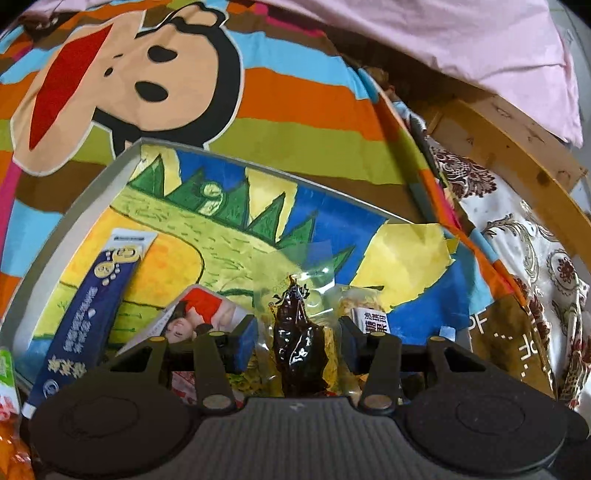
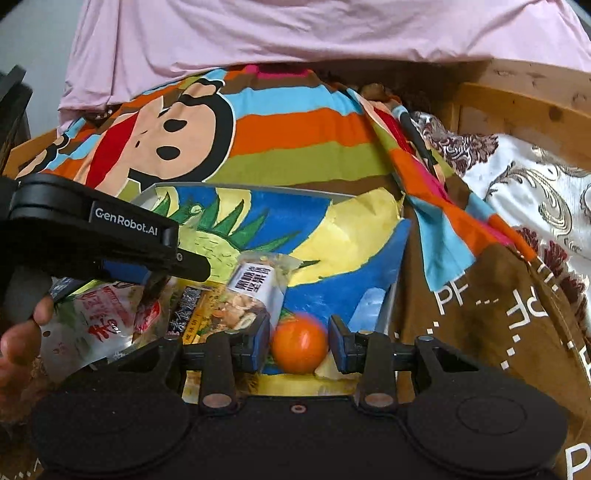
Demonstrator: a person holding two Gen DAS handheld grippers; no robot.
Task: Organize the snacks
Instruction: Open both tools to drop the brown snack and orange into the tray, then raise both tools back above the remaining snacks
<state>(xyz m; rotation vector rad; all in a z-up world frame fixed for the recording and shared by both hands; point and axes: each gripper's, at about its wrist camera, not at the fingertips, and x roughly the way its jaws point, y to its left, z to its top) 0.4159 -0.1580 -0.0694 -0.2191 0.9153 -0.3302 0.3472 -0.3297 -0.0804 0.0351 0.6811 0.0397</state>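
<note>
A shallow grey tray (image 1: 110, 173) lined with a colourful drawing lies on the striped bedspread. In the left wrist view my left gripper (image 1: 299, 332) is open over a clear packet with a dark brown snack (image 1: 299, 339), which lies between the fingers untouched. A dark blue sachet (image 1: 96, 302), a packet with a woman's picture (image 1: 199, 314) and a nut packet (image 1: 365, 314) lie in the tray. In the right wrist view my right gripper (image 2: 299, 339) is open around an orange (image 2: 301, 341) in the tray's near right corner, with small gaps either side. The left gripper (image 2: 110, 236) shows at the left there.
The tray (image 2: 388, 310) also holds a white and red snack bag (image 2: 99, 317) and the nut packet (image 2: 255, 291). A cartoon monkey bedspread (image 2: 258, 125), pink sheet (image 2: 295, 33), wooden bed frame (image 2: 517, 107) and floral cloth (image 2: 535, 184) surround it. A hand (image 2: 18, 343) shows at the left.
</note>
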